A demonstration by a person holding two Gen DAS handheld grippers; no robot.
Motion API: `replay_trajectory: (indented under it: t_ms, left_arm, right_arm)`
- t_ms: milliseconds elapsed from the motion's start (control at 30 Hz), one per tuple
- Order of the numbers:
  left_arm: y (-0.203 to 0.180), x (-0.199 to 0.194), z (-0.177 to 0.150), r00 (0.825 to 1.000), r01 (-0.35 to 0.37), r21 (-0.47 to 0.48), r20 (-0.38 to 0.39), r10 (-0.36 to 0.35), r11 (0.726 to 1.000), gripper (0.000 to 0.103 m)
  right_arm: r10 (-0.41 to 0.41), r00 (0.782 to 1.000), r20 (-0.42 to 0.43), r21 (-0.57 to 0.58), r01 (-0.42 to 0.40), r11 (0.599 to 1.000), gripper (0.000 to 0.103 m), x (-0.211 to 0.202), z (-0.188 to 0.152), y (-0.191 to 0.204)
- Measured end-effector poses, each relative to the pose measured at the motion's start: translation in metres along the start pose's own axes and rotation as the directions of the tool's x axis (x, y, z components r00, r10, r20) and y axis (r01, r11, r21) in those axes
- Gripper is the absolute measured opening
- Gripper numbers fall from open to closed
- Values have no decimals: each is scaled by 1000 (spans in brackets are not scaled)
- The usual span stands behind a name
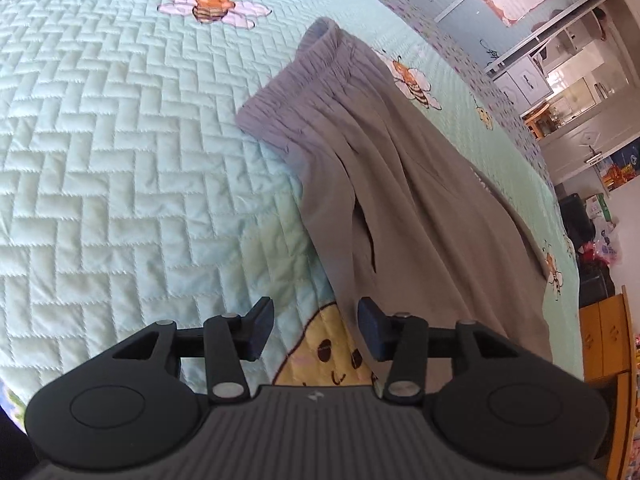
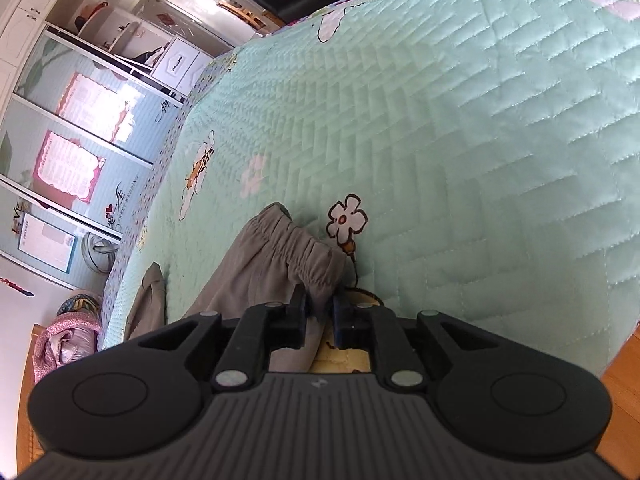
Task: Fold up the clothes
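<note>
Grey trousers (image 2: pixel 280 264) in right claw (image 2: pixel 320 312) (pinched waistband), wall lettering illegible

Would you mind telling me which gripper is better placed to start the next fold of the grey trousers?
Right. The right gripper is closed on the grey trousers at the elastic waistband, while the left gripper is open above the quilt, holding nothing.
</note>
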State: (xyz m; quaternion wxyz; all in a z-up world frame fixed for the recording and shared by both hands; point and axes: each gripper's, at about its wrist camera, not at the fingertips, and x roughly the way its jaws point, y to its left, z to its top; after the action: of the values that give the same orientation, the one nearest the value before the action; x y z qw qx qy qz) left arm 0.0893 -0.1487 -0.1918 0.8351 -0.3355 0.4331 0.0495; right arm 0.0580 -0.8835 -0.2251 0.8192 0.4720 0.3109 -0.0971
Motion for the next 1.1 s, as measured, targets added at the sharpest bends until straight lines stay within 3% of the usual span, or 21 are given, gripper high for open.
replay_trajectory:
  t_ms: [233,267,300,333,367,433,500,567,633,700,800,867,933,967,1033,1100]
  left_arm:
    - [-10,14,10,999,-10,10,54,10,1000,55]
    - [-12,18,12,998,-10,19,62,9,1000,49]
    - [-15,19,16,998,-3,25,70,1,1000,20]
    - [-18,18,20,997,7,30,77,-9,1000,5]
    - [-19,11,24,995,16,24,102,-19,1000,3]
    - [-17,-9,33,985,36,3,170,-36,999,2]
    - [-10,-24,37,980,9,16,199,-12,1000,2]
    - [-3,-38,40,975,-29,35,220,20,999,2]
    - [9,-32,38,988,-36,44,149,29,998,2]
    - [20,-24,31,996,-53,34,76,51,998,2]
    - [22,-26,20,992,-103,57,72,99,993,5]
    - [19,-30,17,992,-97,75,83,91,992,8]
    - [9,-34,14,993,-82,104,96,72,991,12]
    - [2,-36,13,993,-77,124,102,64,989,20]
    - [-13,-39,11,993,-60,176,109,41,983,33]
    - [-28,-38,8,995,-27,219,100,5,975,43]
  right_arm:
    - [-21,1000,-6,-22,21,1000,14,4,0,6]
    - [-30,1000,-8,-36,30,999,14,4,1,9]
    - [-40,999,-9,-54,39,998,16,4,1,14]
    - [-30,1000,-2,-66,29,997,16,1,3,19]
    - [-19,1000,6,-79,20,997,16,-3,5,24]
    - [21,1000,19,-102,-19,995,16,-12,9,33]
    - [82,996,28,-122,-78,990,16,-25,12,41]
    - [37,999,8,-145,-36,989,16,-26,12,37]
    - [-53,999,-11,-165,50,985,20,-20,9,26]
    - [-93,995,-26,-139,89,986,19,-16,5,11]
    - [-62,998,2,-74,62,995,24,-28,-1,2]
    - [-120,992,46,-80,123,989,26,-41,-3,3]
    - [-191,976,102,-118,202,972,31,-53,-5,9]
    - [-219,966,138,-146,238,960,33,-59,-7,14]
    - [-225,954,200,-196,264,944,35,-71,-12,23]
    - [-151,963,224,-284,213,935,36,-77,-19,40]
